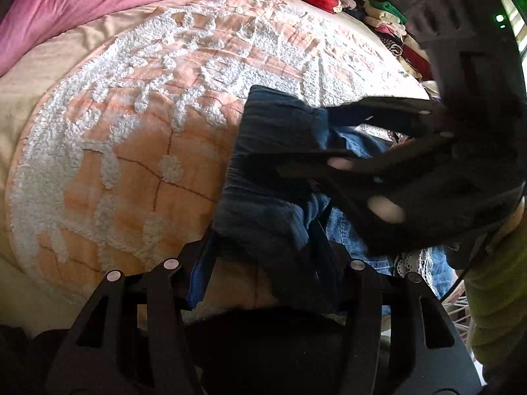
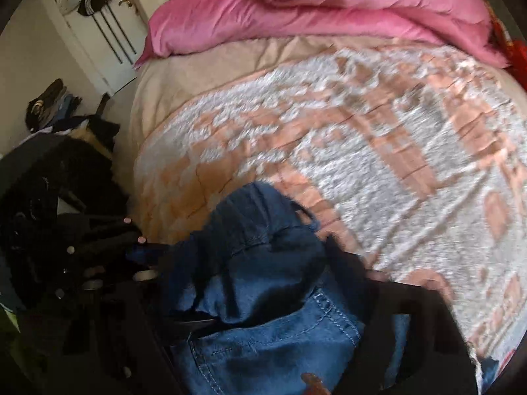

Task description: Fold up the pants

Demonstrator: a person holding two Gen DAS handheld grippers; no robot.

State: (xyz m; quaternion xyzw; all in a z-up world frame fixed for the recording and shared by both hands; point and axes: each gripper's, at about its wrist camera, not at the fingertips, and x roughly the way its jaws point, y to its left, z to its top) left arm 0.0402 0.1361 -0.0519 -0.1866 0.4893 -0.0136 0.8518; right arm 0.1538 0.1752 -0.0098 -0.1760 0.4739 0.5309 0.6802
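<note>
The denim pants [image 2: 263,296], soft, floppy and fairly heavy, bunch at the bed's [image 1: 115,164] near edge, both tongs apparently clenched on cloth; grip the waistband seam.

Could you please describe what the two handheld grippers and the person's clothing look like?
Both the left gripper and the right gripper are matte black plastic with cut-out fingers and round silver pins. A green light glows on the right one. The sleeve is yellow-green.

A white panelled door [image 2: 98,29] stands beside the bed [image 2: 329,138] with its pink duvet [image 2: 296,10].
</note>
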